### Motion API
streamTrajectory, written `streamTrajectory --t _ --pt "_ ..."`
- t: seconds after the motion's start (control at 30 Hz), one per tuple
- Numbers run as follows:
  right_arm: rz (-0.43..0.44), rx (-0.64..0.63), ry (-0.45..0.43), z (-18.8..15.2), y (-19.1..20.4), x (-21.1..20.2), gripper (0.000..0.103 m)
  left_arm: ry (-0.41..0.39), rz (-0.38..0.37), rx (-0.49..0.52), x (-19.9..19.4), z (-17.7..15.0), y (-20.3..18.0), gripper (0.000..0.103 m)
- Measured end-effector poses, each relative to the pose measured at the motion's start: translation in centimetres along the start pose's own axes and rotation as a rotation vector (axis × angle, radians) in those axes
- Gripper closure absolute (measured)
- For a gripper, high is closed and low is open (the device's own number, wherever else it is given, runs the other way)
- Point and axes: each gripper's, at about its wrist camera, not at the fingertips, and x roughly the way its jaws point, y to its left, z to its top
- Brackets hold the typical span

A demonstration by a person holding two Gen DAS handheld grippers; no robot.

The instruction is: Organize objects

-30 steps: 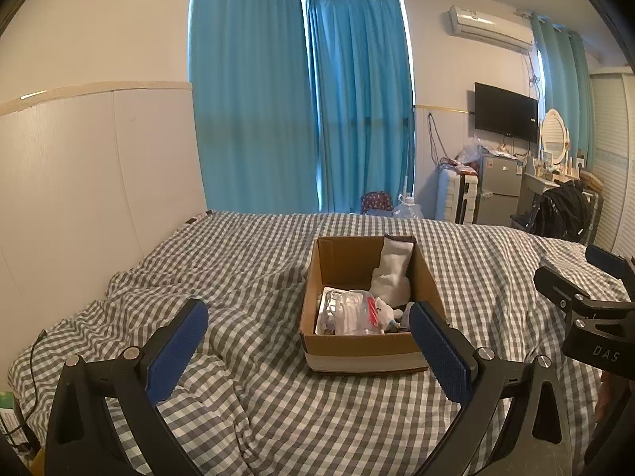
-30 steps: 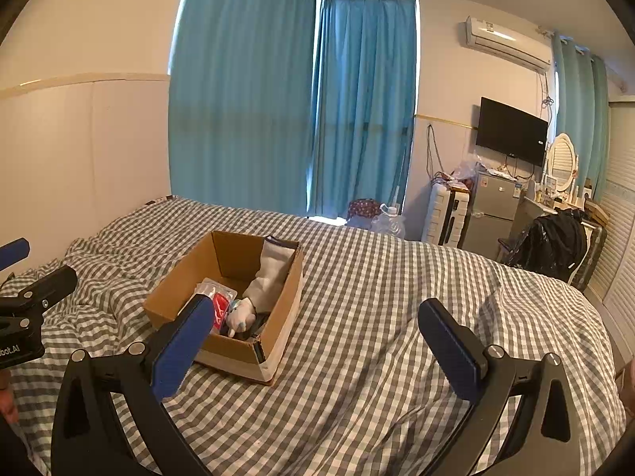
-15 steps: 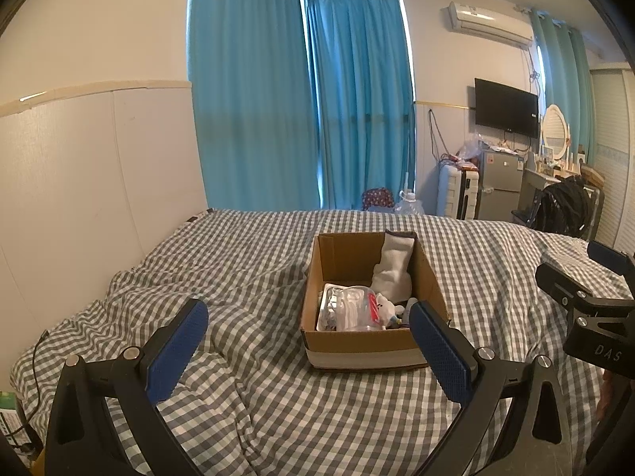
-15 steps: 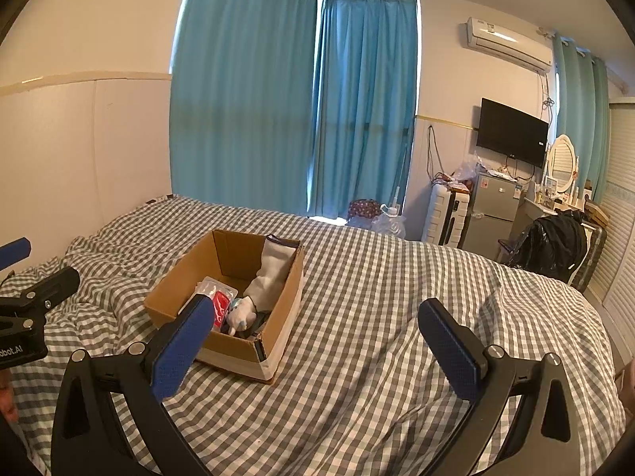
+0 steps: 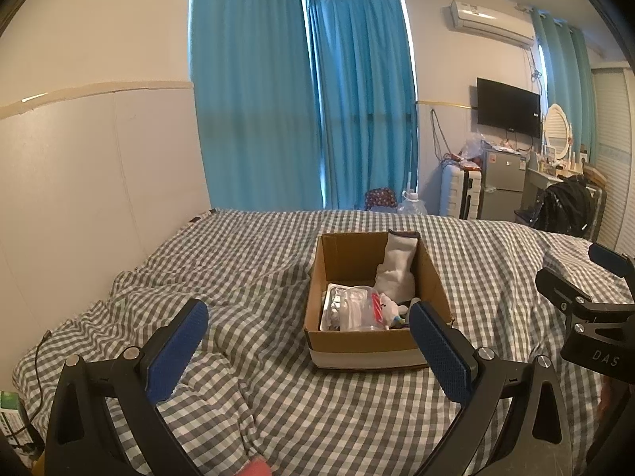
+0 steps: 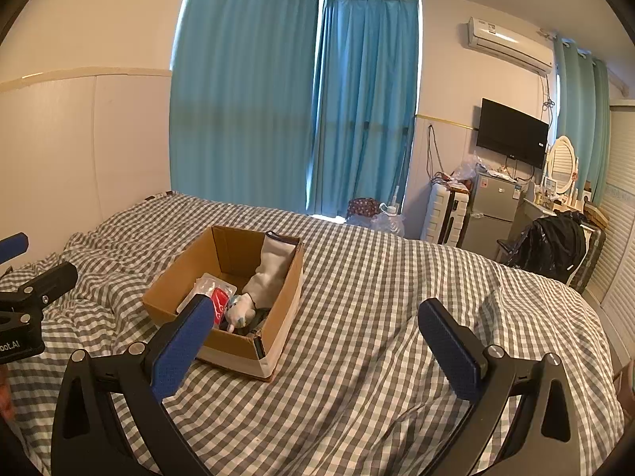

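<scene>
An open cardboard box (image 5: 359, 343) (image 6: 284, 315) sits on a grey-checked bed (image 5: 246, 261). Inside it lie a white sock (image 5: 397, 265) (image 6: 270, 269) leaning on the far wall, a clear plastic bag (image 5: 349, 307) with a red item, and a small white plush toy (image 5: 388, 306) (image 6: 240, 311). My left gripper (image 5: 307, 351) hovers open in front of the box, holding nothing. My right gripper (image 6: 313, 347) is open and empty, to the right of the box. Each gripper shows at the edge of the other's view.
Blue curtains (image 5: 301, 119) hang behind the bed. A white padded wall (image 5: 91, 182) runs along the left. At the far right stand a suitcase (image 6: 442, 214), a small fridge (image 6: 490, 210), a wall TV (image 6: 512, 133) and a black bag (image 6: 557, 244). A cable (image 5: 39, 361) trails at the left bed edge.
Both views have shifted only slightly; the box appears a touch lower in the left wrist view. Both grippers stay open and empty.
</scene>
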Motion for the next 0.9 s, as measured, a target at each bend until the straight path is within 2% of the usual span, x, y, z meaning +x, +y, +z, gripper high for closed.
streamTrajectory --t 0.9 --pt "-0.002 -0.010 0.019 -0.57 0.04 0.27 0.000 0.007 -0.001 -0.001 0.15 0.08 0.25 0.000"
